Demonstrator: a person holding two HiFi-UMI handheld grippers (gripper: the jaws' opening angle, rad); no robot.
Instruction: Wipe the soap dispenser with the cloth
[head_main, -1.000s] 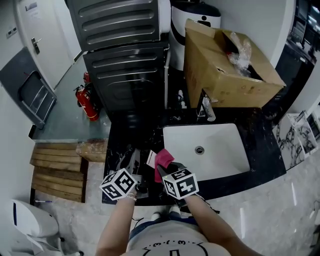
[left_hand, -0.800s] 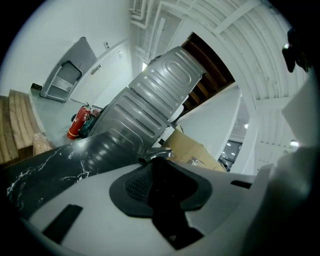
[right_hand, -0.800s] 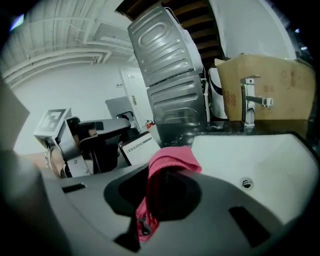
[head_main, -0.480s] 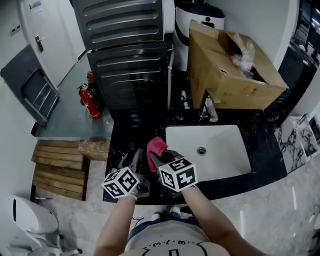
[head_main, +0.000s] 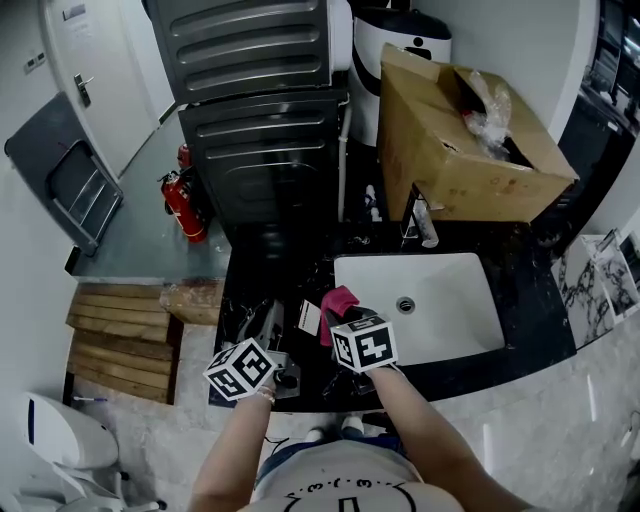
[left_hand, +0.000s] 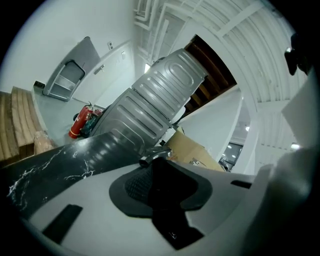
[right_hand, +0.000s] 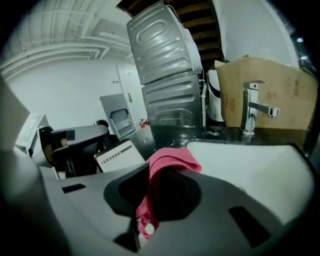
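My left gripper (head_main: 268, 328) is shut on the soap dispenser (head_main: 308, 317), a dark bottle with a white label, over the black counter left of the sink. The right gripper view shows that label (right_hand: 118, 155) side-on, with the left gripper's grey jaws (right_hand: 72, 140) around the dark body. In the left gripper view the dispenser is only a dark mass (left_hand: 167, 192) between the jaws. My right gripper (head_main: 346, 316) is shut on a pink cloth (head_main: 338, 299), which bunches over its fingertips (right_hand: 167, 165). The cloth sits just right of the label, close beside it.
A white sink (head_main: 440, 325) with a chrome faucet (head_main: 418, 222) lies right of my hands. Behind it stands an open cardboard box (head_main: 450, 150). A dark ribbed appliance (head_main: 265, 130) rises at the back, a red fire extinguisher (head_main: 190, 212) beside it. Wooden steps (head_main: 120, 335) lie at the left.
The right gripper swung the pink cloth left over the dispenser's label, then back to the right, so the label shows again. The left gripper stayed put.
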